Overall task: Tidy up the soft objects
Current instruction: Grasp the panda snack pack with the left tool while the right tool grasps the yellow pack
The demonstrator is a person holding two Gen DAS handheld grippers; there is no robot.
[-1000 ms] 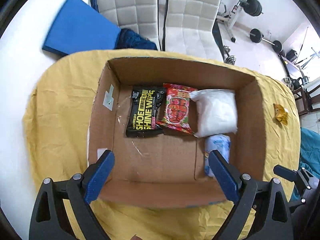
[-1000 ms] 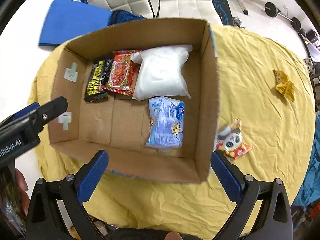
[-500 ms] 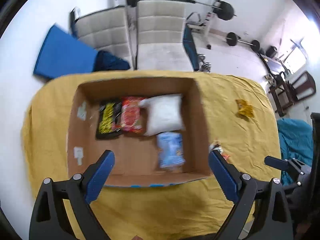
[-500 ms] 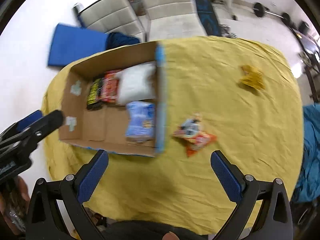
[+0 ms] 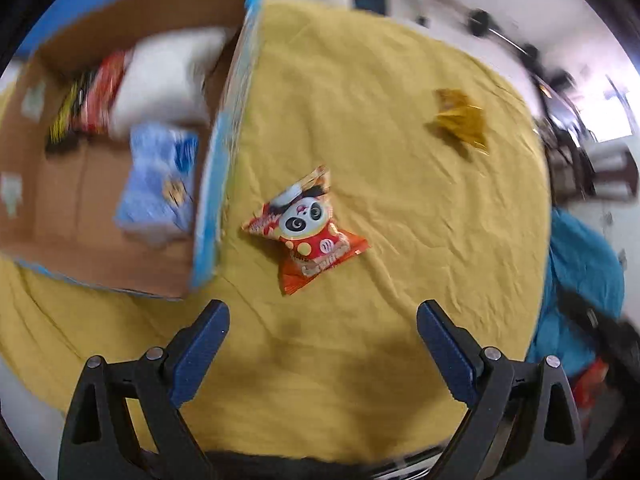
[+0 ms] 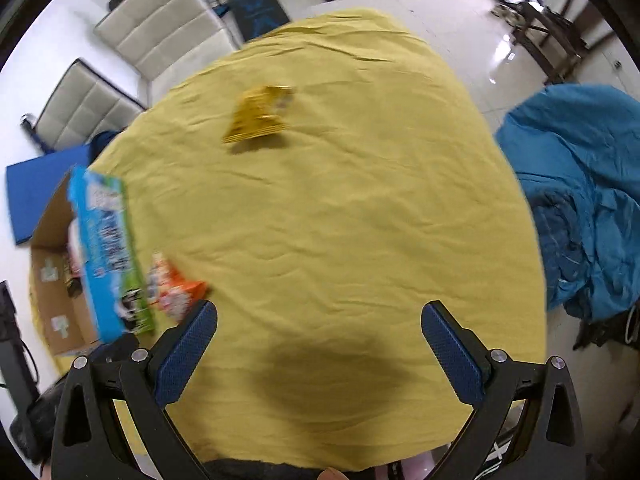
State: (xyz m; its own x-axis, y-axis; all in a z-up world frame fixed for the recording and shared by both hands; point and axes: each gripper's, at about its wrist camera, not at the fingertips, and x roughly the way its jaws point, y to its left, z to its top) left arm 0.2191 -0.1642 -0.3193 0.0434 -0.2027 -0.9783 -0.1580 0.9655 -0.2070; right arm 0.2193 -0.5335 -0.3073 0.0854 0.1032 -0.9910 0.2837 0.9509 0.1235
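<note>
An orange panda snack packet (image 5: 308, 232) lies on the yellow cloth just right of the cardboard box (image 5: 224, 128); it also shows in the right wrist view (image 6: 176, 292). A yellow packet (image 5: 460, 120) lies farther back, also seen in the right wrist view (image 6: 260, 116). The box (image 6: 104, 252) holds a white bag (image 5: 160, 80), a blue packet (image 5: 160, 184), a red packet (image 5: 100, 96) and a black one. My left gripper (image 5: 322, 320) is open and empty, short of the panda packet. My right gripper (image 6: 320, 320) is open and empty over bare cloth.
The round table under the yellow cloth (image 6: 340, 220) ends close to the right, where a blue fabric heap (image 6: 580, 184) lies. Two white padded chairs (image 6: 160, 28) and a blue mat (image 6: 32, 196) stand behind. Gym gear is at the back.
Both grippers have swung right, away from the box. The left view now centres on the panda packet; the right view now faces the open cloth and the yellow packet.
</note>
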